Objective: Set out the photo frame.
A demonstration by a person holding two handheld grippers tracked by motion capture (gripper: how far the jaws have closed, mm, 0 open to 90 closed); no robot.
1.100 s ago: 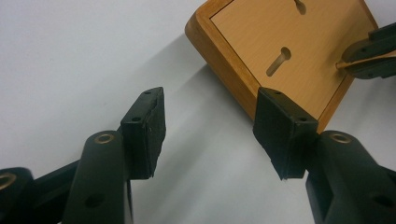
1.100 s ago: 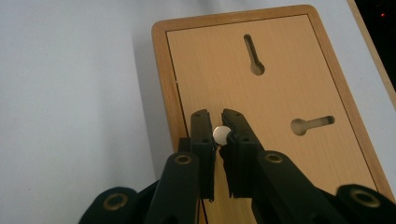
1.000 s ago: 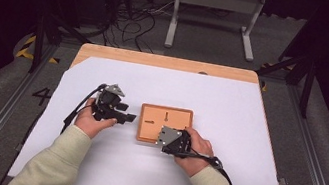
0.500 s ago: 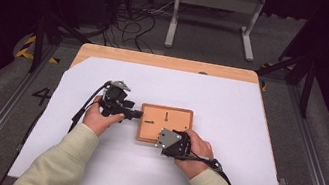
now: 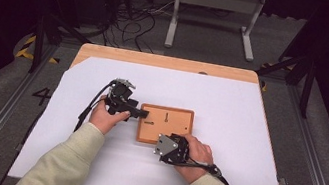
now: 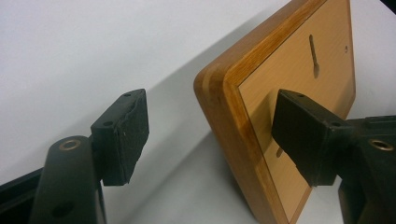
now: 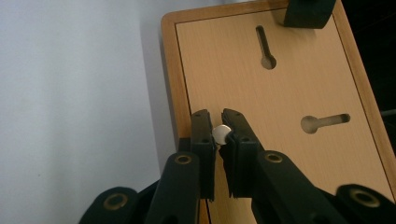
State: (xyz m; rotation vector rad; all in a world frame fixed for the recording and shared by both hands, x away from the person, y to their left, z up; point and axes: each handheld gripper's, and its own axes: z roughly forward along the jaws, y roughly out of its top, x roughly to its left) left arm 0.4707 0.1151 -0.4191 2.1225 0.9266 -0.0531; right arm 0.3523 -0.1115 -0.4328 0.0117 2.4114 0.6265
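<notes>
1. Flat rectangular wooden board with two keyhole slots (image 5: 165,125) lies on the white-covered surface (image 5: 230,108), mid-front.
2. Right claw (image 7: 221,133) is pinched narrow on a small silver round disc (image 7: 221,134), poised over the board's near corner; disc not yet in a slot, so placing looks pending.
3. Left claw (image 6: 210,128) has just been opening, jaws wide astride the board's left edge, pads not pressing it; bracing grip not made.
4. High view gives layout and both hands; the right claw's own view shows the disc and slots (image 7: 266,46).
</notes>
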